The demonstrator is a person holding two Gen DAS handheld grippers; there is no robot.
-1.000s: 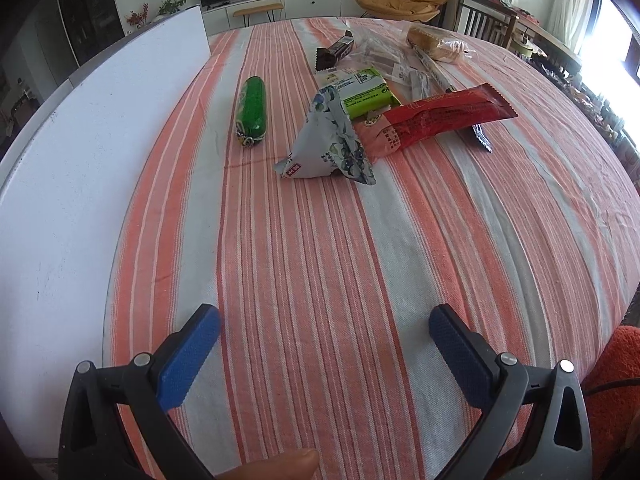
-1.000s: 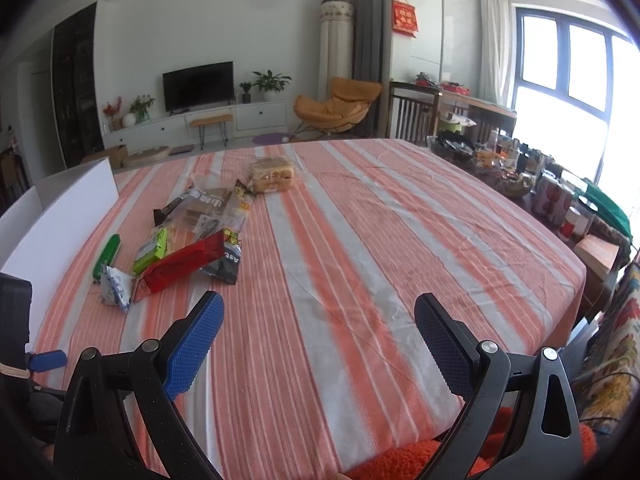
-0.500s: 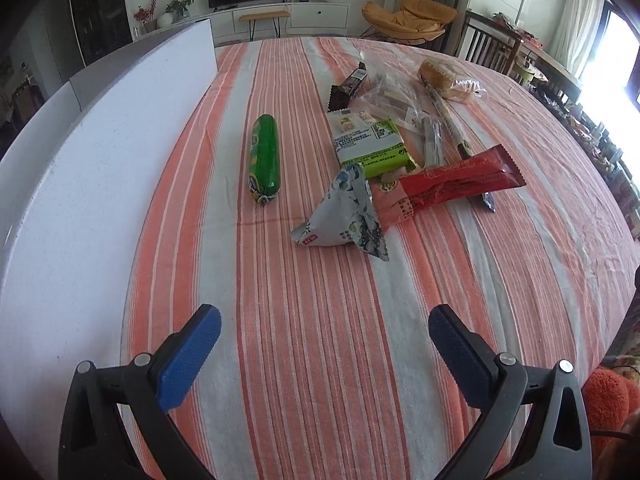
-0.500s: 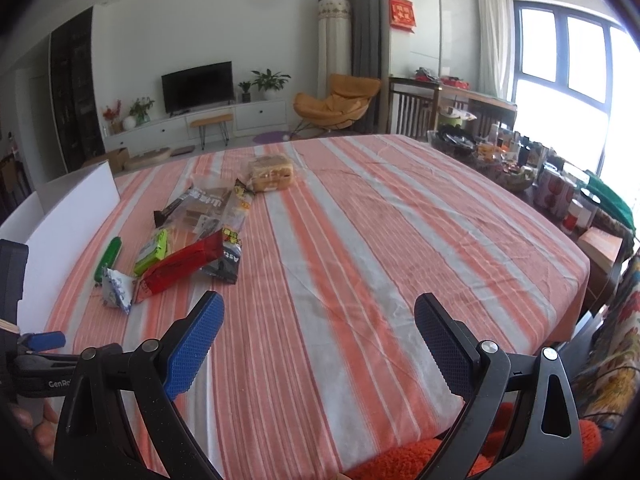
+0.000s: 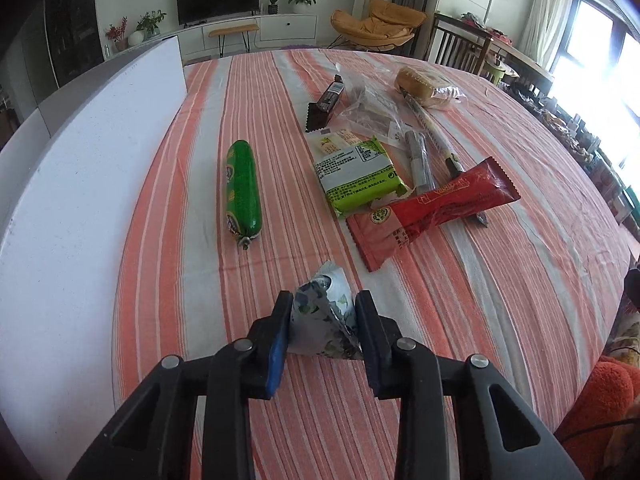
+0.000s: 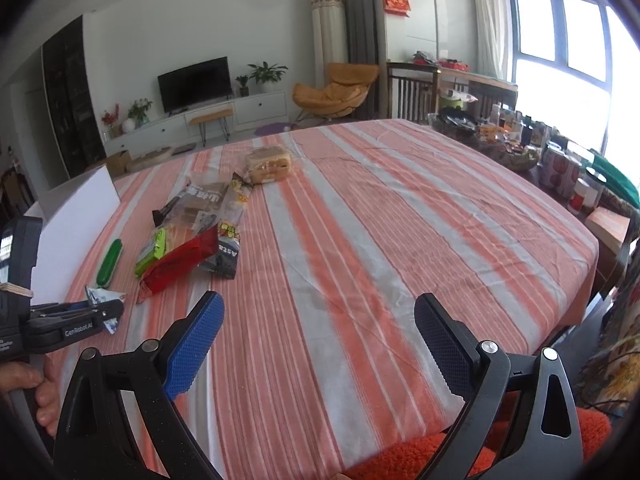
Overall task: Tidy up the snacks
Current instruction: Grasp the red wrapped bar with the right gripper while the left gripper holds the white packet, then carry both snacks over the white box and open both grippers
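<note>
At a dining table covered in an orange-and-grey striped cloth [image 5: 500, 300], we bring the left gripper [image 5: 323, 322] in on a small white snack packet with a blue floral print [image 5: 324, 320]. Its jaws are closing, and the packet sits between the blue pads, which already touch its two sides. The packet lies at the near edge of the spread, apart from the other snacks. Our right gripper [image 6: 316, 332] hovers over bare cloth with its fingers spread wide and nothing between them.

Farther up the table lie a green sausage stick [image 5: 241, 188], a lime-green wafer pack [image 5: 358, 178], a long red wrapper [image 5: 432, 210], a dark chocolate bar [image 5: 326, 104] and a bagged bread roll [image 5: 424, 86]. A white board [image 5: 80, 200] stands along the left edge.

We judge the packet light and puffy, a thin crinkled film that will buckle, not resist, and may slip if pinched only at a corner. Its contents may well be brittle, so a gentle squeeze across the middle of the body, as now, looks the safest hold; the sealed fin at the end would be the alternative. It should lift with almost no effort.
</note>
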